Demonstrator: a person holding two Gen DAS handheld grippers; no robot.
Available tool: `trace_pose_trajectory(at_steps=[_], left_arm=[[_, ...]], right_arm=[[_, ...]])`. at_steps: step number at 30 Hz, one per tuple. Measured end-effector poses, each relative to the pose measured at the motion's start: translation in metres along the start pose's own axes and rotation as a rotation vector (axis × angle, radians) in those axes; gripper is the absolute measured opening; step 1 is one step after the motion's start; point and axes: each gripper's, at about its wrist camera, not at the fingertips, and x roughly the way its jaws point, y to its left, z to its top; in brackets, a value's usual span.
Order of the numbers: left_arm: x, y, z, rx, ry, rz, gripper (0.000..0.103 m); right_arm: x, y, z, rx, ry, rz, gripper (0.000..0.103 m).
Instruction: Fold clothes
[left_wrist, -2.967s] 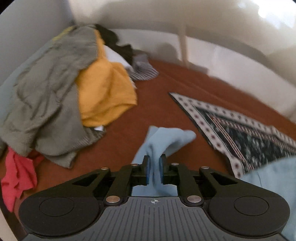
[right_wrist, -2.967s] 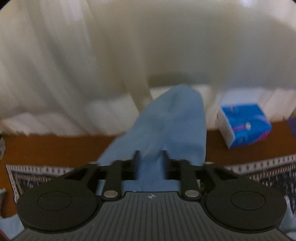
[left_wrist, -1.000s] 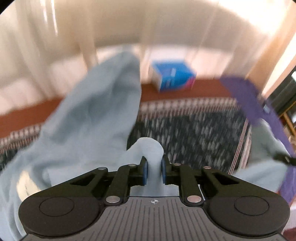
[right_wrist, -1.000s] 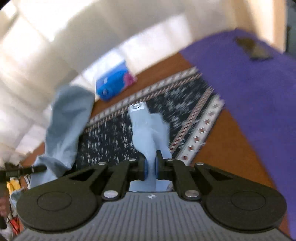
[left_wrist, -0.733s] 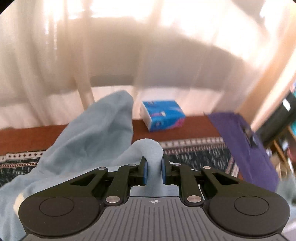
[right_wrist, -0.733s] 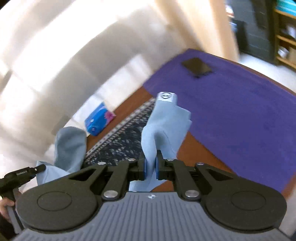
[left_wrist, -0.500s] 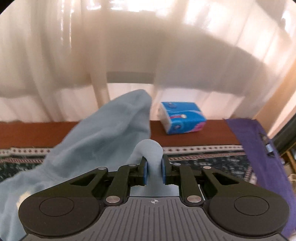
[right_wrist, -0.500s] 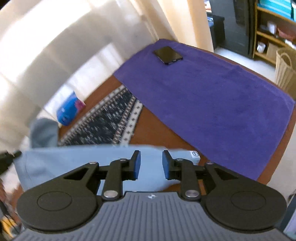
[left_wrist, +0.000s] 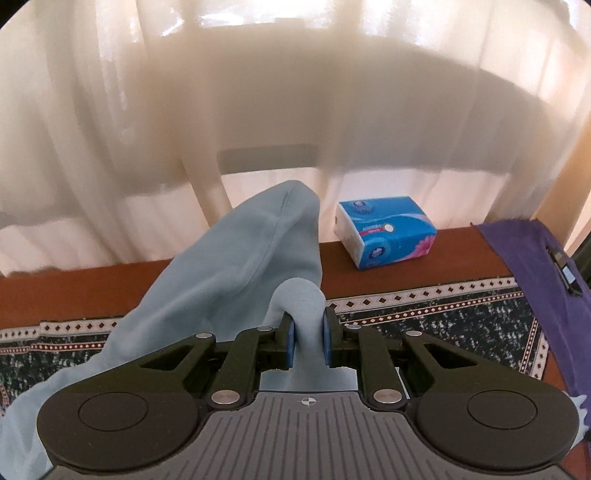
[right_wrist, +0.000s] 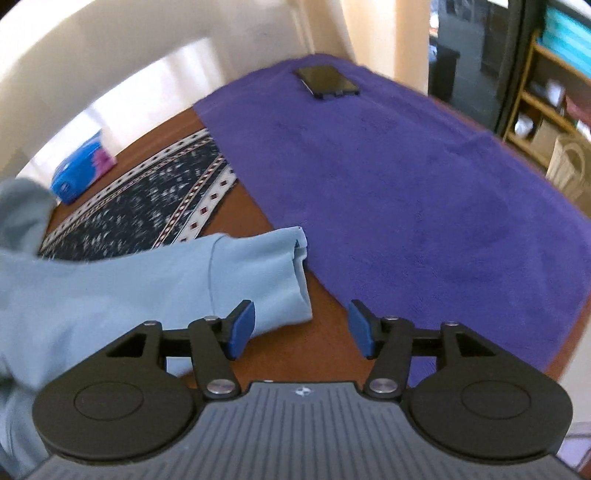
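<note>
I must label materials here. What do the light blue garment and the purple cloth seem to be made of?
Light blue garment: probably soft matte knit, perhaps cotton jersey; it drapes limply and shows stitched seams. Purple cloth: apparently terry or fleece towel; its surface looks fuzzy and napped, without shine.

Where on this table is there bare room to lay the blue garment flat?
The purple towel is free below the phone. The patterned runner is open between tissue pack and towel. The near-left is crowded by the light blue garment.
</note>
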Motion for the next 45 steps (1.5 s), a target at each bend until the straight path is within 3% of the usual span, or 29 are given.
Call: trace_pose_trajectory(at_steps=[3, 4, 5, 7, 10, 14, 25, 31, 37, 38, 39, 40, 41, 42, 45], left_arm=[[0.002, -0.004, -0.001, 0.019, 0.005, 0.011, 0.010], [0.002, -0.005, -0.001, 0.026, 0.007, 0.014, 0.010], [0.002, -0.007, -0.001, 0.033, 0.007, 0.017, 0.010], [0.000, -0.012, 0.000, 0.049, 0.001, 0.026, 0.010], [-0.002, -0.020, 0.007, 0.045, -0.003, 0.034, 0.010], [0.001, -0.040, 0.022, 0.045, -0.016, 0.052, 0.010], [0.034, -0.120, 0.049, 0.110, -0.042, 0.017, 0.010], [0.074, -0.176, 0.050, 0.134, -0.026, -0.023, 0.010], [0.126, -0.202, 0.005, 0.231, 0.087, -0.030, 0.015], [0.130, -0.202, -0.002, 0.250, 0.096, -0.039, 0.029], [0.134, -0.203, -0.010, 0.268, 0.106, -0.048, 0.045], [0.134, -0.202, -0.013, 0.283, 0.115, -0.060, 0.048], [0.133, -0.200, -0.014, 0.294, 0.122, -0.076, 0.051], [0.131, -0.198, -0.014, 0.305, 0.130, -0.091, 0.051], [0.102, -0.182, 0.001, 0.277, 0.099, -0.169, 0.052]], right_arm=[[0.025, 0.002, 0.002, 0.018, 0.037, 0.010, 0.060], [0.029, 0.002, 0.003, 0.024, 0.043, 0.018, 0.056], [0.026, 0.002, 0.004, 0.029, 0.038, 0.035, 0.039], [0.020, 0.001, 0.007, 0.039, 0.027, 0.067, 0.025], [0.007, -0.002, 0.013, 0.053, 0.003, 0.115, 0.021], [-0.035, -0.017, 0.045, 0.055, -0.118, 0.138, 0.019], [-0.094, -0.064, 0.125, 0.060, -0.358, 0.078, 0.019], [-0.080, -0.103, 0.157, 0.119, -0.393, -0.018, 0.018], [-0.019, -0.121, 0.152, 0.151, -0.279, -0.129, 0.020], [-0.012, -0.118, 0.147, 0.140, -0.263, -0.147, 0.021], [-0.005, -0.116, 0.142, 0.129, -0.246, -0.165, 0.025], [0.002, -0.113, 0.137, 0.118, -0.229, -0.183, 0.028], [0.010, -0.110, 0.132, 0.107, -0.212, -0.200, 0.039], [0.017, -0.108, 0.127, 0.095, -0.195, -0.218, 0.058], [0.038, -0.099, 0.112, 0.062, -0.145, -0.272, 0.057]])
